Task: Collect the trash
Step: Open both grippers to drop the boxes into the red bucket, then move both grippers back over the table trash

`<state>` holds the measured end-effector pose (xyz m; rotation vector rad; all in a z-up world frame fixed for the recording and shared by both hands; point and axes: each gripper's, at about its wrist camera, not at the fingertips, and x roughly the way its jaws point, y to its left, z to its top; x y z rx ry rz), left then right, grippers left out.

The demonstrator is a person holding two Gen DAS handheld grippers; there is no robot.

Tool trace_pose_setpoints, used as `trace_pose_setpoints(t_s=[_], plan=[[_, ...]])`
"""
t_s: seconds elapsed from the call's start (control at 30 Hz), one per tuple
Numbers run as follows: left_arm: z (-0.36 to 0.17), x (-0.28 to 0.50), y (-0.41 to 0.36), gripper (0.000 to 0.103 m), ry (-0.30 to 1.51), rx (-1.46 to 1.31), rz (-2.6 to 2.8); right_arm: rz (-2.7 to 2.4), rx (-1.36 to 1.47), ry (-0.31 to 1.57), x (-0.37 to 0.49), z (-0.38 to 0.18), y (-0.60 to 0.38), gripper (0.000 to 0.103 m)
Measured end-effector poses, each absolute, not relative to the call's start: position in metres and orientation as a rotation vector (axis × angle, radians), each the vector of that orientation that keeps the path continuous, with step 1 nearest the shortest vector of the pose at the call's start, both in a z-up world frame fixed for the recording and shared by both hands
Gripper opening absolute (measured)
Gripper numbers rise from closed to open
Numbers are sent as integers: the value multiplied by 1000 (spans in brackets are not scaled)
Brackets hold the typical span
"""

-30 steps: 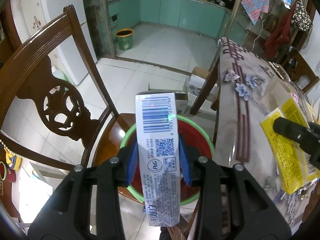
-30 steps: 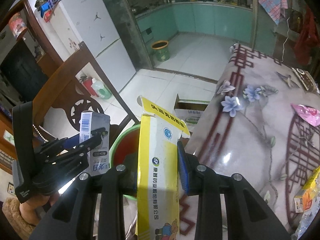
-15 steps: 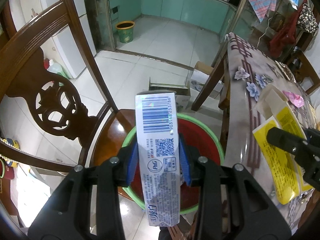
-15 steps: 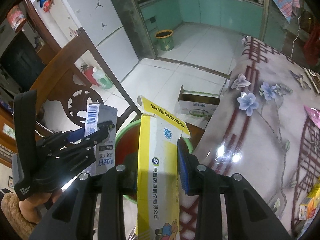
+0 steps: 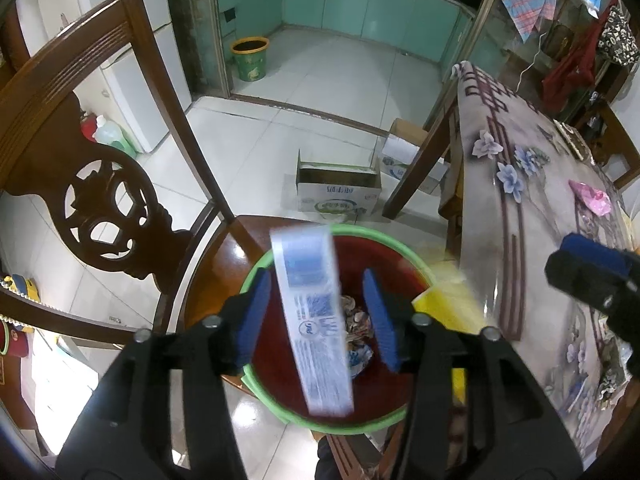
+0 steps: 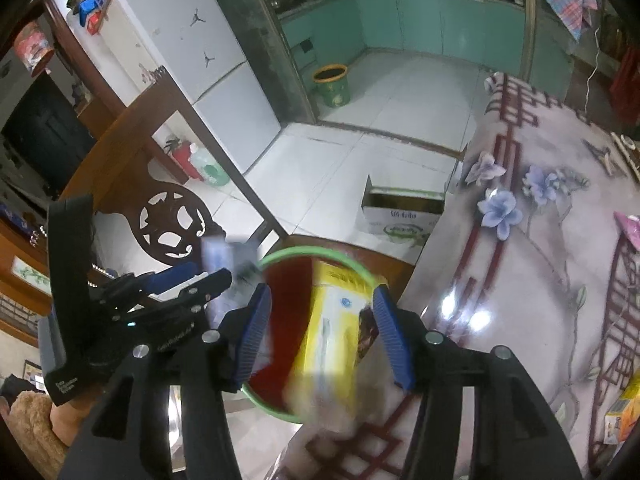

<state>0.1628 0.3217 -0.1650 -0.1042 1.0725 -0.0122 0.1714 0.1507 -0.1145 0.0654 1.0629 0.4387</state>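
A red bin with a green rim stands on a wooden chair seat, with crumpled trash inside. My left gripper is open above the bin. The white and blue toothpaste box is blurred and falls free between its pads. My right gripper is open too. The yellow carton is blurred and drops between its pads at the bin's right edge; it also shows in the left wrist view. The left gripper shows in the right wrist view.
The wooden chair back rises left of the bin. The table with a floral cover is to the right, with a pink wrapper and a yellow pack. An open cardboard box sits on the tiled floor.
Both grippers have opened. The toothpaste box and the yellow carton have left the pads and are falling toward the bin. Both grippers have moved closer over the bin.
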Motion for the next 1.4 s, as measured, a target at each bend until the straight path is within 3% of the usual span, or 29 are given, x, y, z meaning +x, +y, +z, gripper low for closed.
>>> trace_pose_setpoints(t_s=[0.1, 0.3, 0.6, 1.07, 1.4], plan=[[-158, 156, 323, 59, 1054, -112, -3, 426, 77, 1038, 167, -105, 144, 56], [-140, 138, 316, 60, 1025, -102, -3, 382, 49, 973, 145, -81, 117, 56], [-117, 111, 245, 60, 981, -51, -82, 299, 76, 931, 102, -66, 48, 56], [-105, 61, 48, 60, 979, 25, -302, 48, 165, 913, 18, -57, -168, 56], [-99, 47, -97, 60, 1005, 69, -519, -86, 239, 1022, -26, -98, -293, 57]])
